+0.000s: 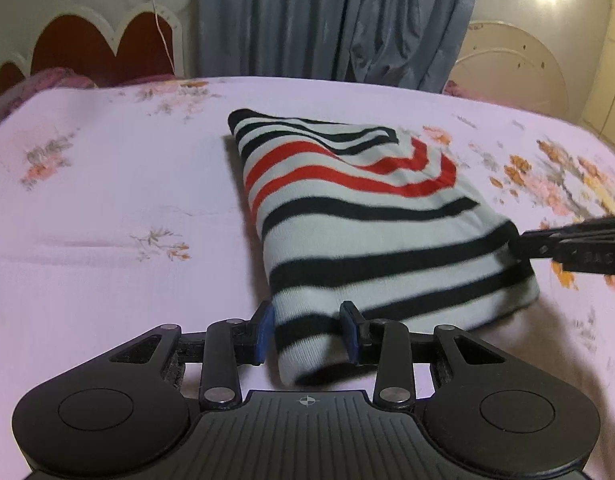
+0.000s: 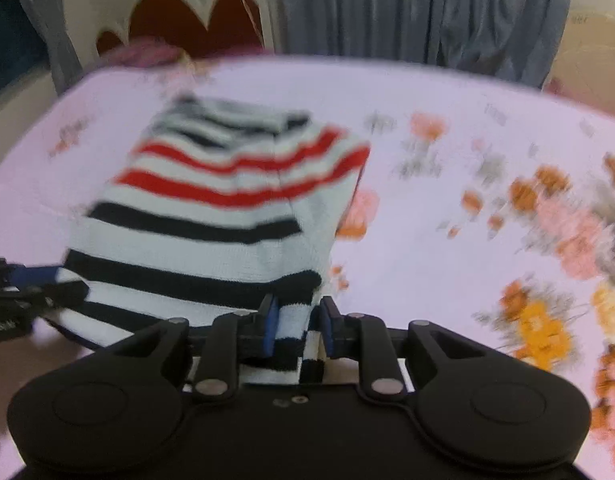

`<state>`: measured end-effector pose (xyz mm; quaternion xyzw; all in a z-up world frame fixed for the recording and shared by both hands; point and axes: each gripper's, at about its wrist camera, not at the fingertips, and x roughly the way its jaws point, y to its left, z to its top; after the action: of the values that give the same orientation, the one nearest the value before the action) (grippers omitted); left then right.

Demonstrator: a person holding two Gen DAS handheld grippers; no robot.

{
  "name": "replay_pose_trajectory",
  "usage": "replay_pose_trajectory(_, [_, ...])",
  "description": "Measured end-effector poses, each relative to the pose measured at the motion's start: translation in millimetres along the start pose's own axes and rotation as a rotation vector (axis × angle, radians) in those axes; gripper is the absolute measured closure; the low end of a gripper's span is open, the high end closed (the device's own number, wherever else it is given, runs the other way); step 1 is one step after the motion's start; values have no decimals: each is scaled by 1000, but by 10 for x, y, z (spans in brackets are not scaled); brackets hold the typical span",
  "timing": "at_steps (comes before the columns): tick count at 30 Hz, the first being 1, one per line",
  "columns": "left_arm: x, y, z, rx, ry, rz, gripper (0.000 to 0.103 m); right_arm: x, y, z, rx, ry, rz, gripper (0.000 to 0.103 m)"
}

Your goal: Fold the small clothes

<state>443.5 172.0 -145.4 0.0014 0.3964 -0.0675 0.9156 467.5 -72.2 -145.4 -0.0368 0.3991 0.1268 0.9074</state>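
Note:
A folded white garment with black and red stripes [image 1: 347, 208] lies on the bed's pink floral sheet [image 1: 107, 184]. My left gripper [image 1: 307, 330] is shut on the garment's near left corner. My right gripper [image 2: 295, 322] is shut on the garment's near right corner [image 2: 295, 344]; it also shows in the left wrist view [image 1: 519, 244] at the garment's right edge. The garment [image 2: 211, 208] is blurred in the right wrist view, where the left gripper [image 2: 47, 280] reaches in from the left.
A red and white scalloped headboard [image 1: 99, 48] stands behind the bed at the far left. Grey curtains [image 1: 327, 16] hang behind the bed. A pink pillow [image 1: 47, 80] lies at the far left corner. The sheet's orange flower print [image 2: 547, 320] spreads to the right.

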Motion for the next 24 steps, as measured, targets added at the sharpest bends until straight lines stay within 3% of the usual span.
replay_pose_trajectory(5, [40,-47,-121,-38,23,28,67,196,-17,-219,-20,96,41,91])
replay_pose_trajectory(11, [-222,-137,-146,-67,-6,50,67,-115,9,-201,28,28,64,86])
replay_pose_trajectory(18, [-770,-388,-417,-86,-64,58,67,-695,-50,-451,40,-34,50,83])
replay_pose_trajectory(20, [-922,-483,-478,-80,-79,62,66,-874,-65,-529,45,-59,35,77])
replay_pose_trajectory(21, [-1007,-539,-506,-73,-92,68,64,-973,-82,-569,50,-74,23,65])
replay_pose_trajectory(22, [-1094,-594,-533,-65,-105,76,48,-1064,-92,-608,54,-91,14,45])
replay_pose_trajectory(23, [-1182,-636,-555,-61,-124,86,26,-1153,-90,-652,53,-109,8,37])
replay_pose_trajectory(24, [-1288,-687,-587,-58,-152,103,19,-1237,-83,-694,48,-121,2,28])
